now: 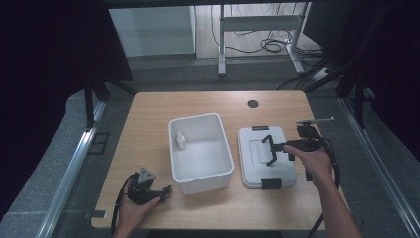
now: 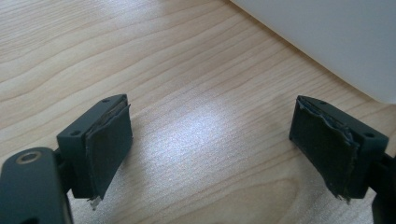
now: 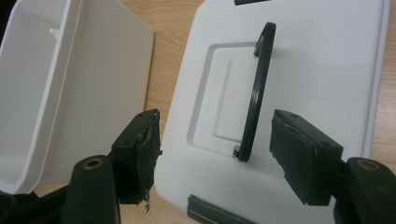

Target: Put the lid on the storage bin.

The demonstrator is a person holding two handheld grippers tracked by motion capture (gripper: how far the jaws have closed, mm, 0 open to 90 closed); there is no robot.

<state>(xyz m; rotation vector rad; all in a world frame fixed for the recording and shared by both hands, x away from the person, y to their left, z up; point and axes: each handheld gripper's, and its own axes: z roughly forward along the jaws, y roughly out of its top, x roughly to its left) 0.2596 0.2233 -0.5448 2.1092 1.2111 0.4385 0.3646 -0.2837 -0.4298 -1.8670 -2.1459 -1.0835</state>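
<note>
High view: the white bin (image 1: 200, 151) stands open at mid-table with a small bottle (image 1: 181, 140) inside against its left wall. The lid (image 1: 266, 156) lies flat just to the bin's right, not yet on it, so I judge the closing is yet to be done. The right gripper (image 1: 271, 150) hovers over the lid's handle (image 1: 270, 148); the left gripper (image 1: 166, 191) rests near the bin's front-left corner.

Left gripper view: its jaws are spread wide over bare pale wood table (image 2: 187, 93), grasping nothing; the pads (image 2: 109, 142) look worn and frayed at the edges.

Right gripper view: its jaws are released, straddling the thin black raised handle without touching it. The lid is smooth matte plastic with a recessed rectangle and dark latches (image 3: 215, 212); the bin's walls are glossy with rounded corners.
</note>
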